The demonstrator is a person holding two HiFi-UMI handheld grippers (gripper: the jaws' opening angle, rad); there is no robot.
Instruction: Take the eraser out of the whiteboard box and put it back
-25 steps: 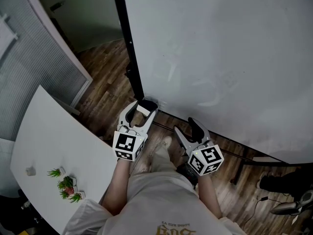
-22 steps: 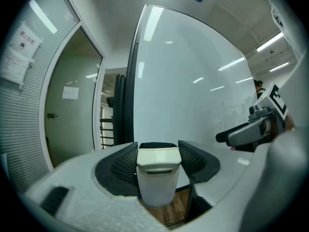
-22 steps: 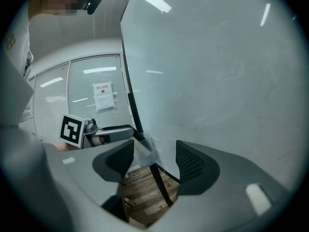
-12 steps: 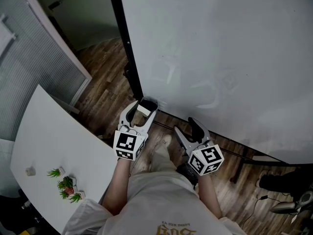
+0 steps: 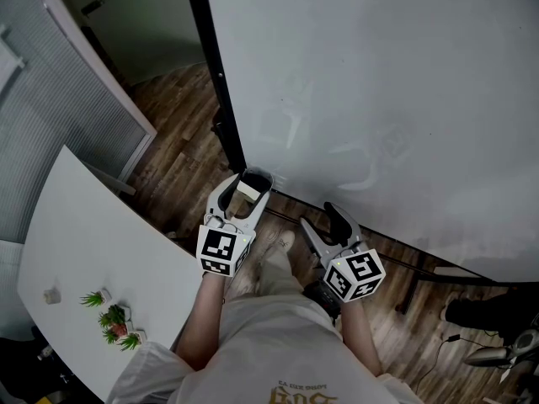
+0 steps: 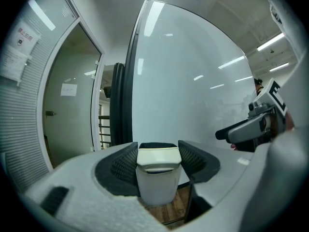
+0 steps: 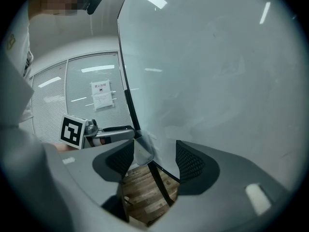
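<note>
1. Hardly anything has moved since the earlier picture. Our head view has slid a touch, so the dark left frame of the whiteboard [image 5: 379, 99] stands slightly further left. The board fills the upper right as before.
2. We see the white table [image 5: 84, 242] at lower left in the same place, with the wooden floor [image 5: 181, 150] running between it and the board.
3. Both our grippers sit where they were, low in front of the board's bottom edge, with the left one close to its lower left corner.
4. Our left gripper [image 5: 248, 182] has its jaws part-way closed, both pads pressed on the sides of the eraser.
5. Our right gripper [image 5: 324, 220] has its jaws standing apart with nothing between them. Only floor and the board's frame show through the gap.
6. We see the whiteboard box [image 7: 143, 149], translucent, on the board's lower left corner, just past the left jaw tips.
7. The eraser [image 6: 157, 158] stands upright in the left jaws, its dark felt on the far side. We cannot tell whether its lower end is in the box.
8. The small plants [image 5: 114, 318] on the table have not shifted.
</note>
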